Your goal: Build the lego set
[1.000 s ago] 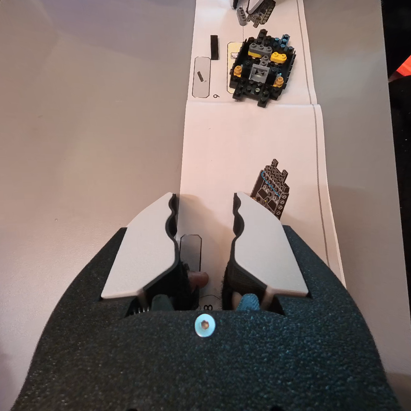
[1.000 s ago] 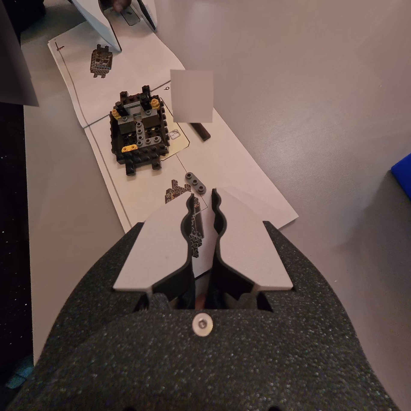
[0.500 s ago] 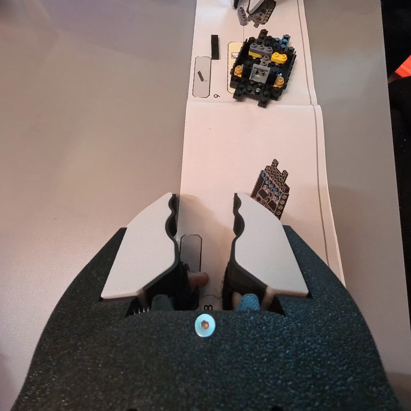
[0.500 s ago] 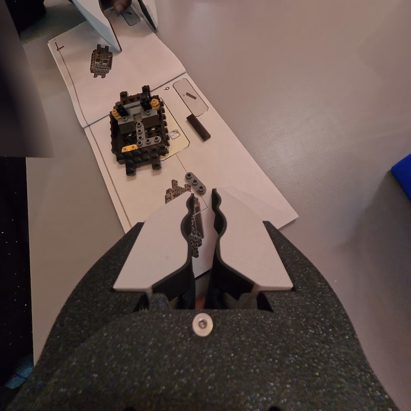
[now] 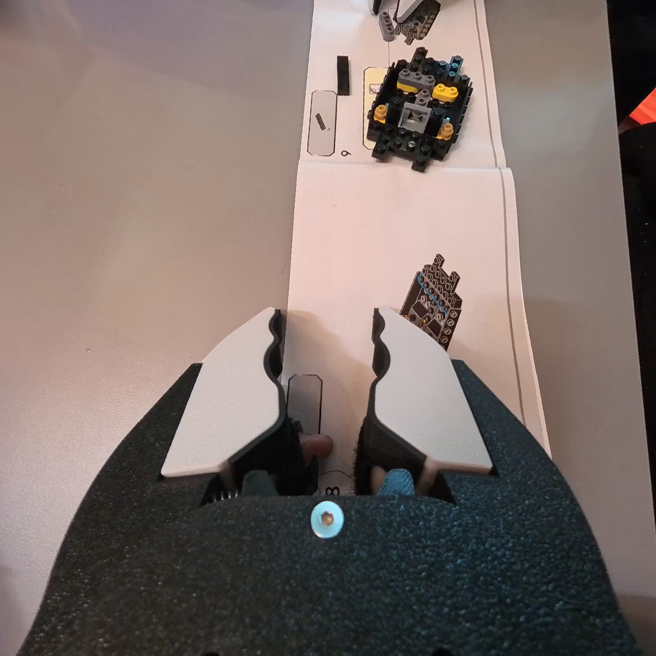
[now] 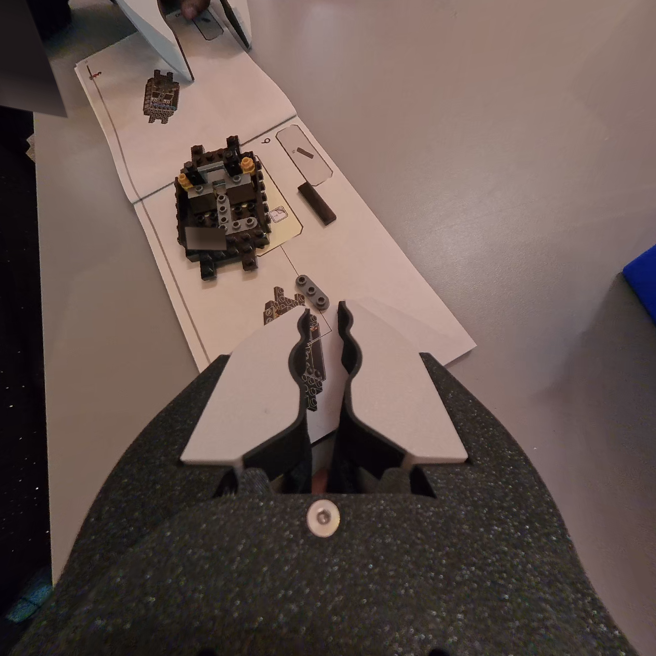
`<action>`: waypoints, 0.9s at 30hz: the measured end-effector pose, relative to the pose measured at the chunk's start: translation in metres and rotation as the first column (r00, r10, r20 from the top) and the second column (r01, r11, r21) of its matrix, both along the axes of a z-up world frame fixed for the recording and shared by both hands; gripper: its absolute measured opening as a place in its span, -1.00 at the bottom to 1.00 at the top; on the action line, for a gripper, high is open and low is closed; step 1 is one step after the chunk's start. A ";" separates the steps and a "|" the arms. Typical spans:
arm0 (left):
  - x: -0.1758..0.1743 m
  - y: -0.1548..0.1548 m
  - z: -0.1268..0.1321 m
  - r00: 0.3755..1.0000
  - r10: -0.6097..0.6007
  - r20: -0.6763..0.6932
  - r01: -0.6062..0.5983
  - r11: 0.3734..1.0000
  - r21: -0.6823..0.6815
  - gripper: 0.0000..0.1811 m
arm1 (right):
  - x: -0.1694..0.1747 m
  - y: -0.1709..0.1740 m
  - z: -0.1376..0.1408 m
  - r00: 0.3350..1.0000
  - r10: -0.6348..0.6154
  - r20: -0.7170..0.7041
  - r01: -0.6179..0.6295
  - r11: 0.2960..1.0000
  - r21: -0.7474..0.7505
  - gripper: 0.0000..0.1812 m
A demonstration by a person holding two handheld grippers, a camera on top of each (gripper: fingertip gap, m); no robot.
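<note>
Lego build [image 6: 222,209] sits mid-sheet on instruction paper [image 5: 390,220], 2 loose pieces beside it: grey plate [image 6: 311,291], black tile [image 6: 316,204]. We hold both hand-held grippers [image 5: 326,319] [image 6: 323,312] parted, empty. Risk: thin plate skating across paper when pinched.

You are at a plain indoor worktop [image 5: 142,213], the kind found in an office or a lab; which of the two cannot be told. Its surface is smooth, pale grey and bare apart from an unfolded paper instruction sheet [image 6: 372,284]. A dark floor [image 6: 17,319] lies past its edge, and a blue object [image 6: 642,280] sits at one side.
</note>
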State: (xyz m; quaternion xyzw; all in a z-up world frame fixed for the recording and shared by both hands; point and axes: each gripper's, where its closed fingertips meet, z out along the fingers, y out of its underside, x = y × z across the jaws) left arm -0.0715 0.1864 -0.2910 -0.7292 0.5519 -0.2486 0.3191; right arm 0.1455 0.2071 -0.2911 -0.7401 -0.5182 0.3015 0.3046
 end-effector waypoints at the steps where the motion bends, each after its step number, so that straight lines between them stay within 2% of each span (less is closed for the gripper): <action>1: 0.000 0.000 0.000 1.000 0.000 0.000 0.000 1.000 0.000 -0.47 | 0.000 0.000 0.000 1.000 0.000 0.000 0.000 1.000 0.000 -0.83; 9: 0.000 0.001 0.001 1.000 0.002 0.000 -0.002 1.000 0.009 -0.44 | 0.000 -0.001 0.000 1.000 0.006 0.000 -0.006 1.000 0.004 -0.83; 11: 0.003 0.000 0.008 1.000 -0.010 0.015 0.010 0.999 0.036 -0.43 | -0.001 -0.005 0.001 0.999 0.040 0.002 -0.040 0.999 0.018 -0.73; 14: 0.013 -0.005 0.031 0.998 -0.034 0.061 0.028 0.995 0.096 -0.45 | 0.001 -0.005 0.001 0.998 0.039 0.044 -0.042 0.997 0.068 -0.54; 17: 0.037 -0.020 0.060 0.991 -0.095 0.094 0.077 0.981 0.178 -0.54 | -0.002 -0.005 0.012 0.999 0.022 0.036 -0.026 0.995 0.098 -0.47; 20: 0.087 -0.040 0.077 0.971 -0.190 0.147 0.146 0.953 0.266 -0.72 | -0.021 -0.017 0.036 0.996 0.069 -0.056 -0.061 0.989 0.131 -0.66; 22: 0.118 -0.048 0.068 0.971 -0.223 0.081 0.190 0.935 0.299 -0.84 | -0.037 -0.032 0.039 0.991 0.120 -0.055 -0.115 0.989 0.095 -0.69; 24: 0.138 -0.044 0.051 0.978 -0.206 -0.028 0.204 0.926 0.318 -0.95 | -0.047 -0.044 0.029 0.988 0.154 0.028 -0.155 0.986 0.061 -0.68; 27: 0.153 -0.034 0.033 0.973 -0.188 -0.135 0.220 0.933 0.285 -0.98 | -0.058 -0.052 0.020 0.982 0.166 0.084 -0.170 0.985 0.042 -0.63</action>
